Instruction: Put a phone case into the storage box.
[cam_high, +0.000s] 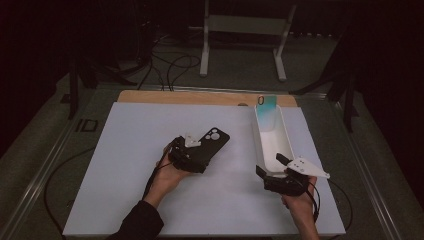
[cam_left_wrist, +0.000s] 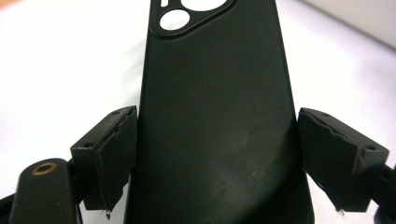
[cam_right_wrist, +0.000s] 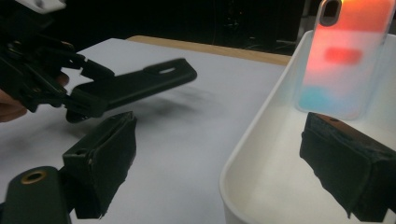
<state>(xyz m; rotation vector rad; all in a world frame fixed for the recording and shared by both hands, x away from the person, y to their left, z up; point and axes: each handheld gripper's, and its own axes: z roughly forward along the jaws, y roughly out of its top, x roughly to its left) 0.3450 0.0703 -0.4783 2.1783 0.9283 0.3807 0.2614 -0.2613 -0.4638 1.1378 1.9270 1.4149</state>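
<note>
Left gripper view shows left gripper (cam_left_wrist: 215, 163) fingers grasping the black phone case (cam_left_wrist: 219, 116); right gripper (cam_right_wrist: 224, 172) fingers straddle the tray rim (cam_right_wrist: 254, 135), released.

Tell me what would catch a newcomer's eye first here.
Probably the black phone case, clamped between the left tongs and lifted off the white table, near its middle. Next, the pastel phone case leaning upright at the far end of the white tray on the table's right side. The right tongs straddle the tray's near rim, one jaw inside and one outside; whether they pinch it is unclear.
</note>
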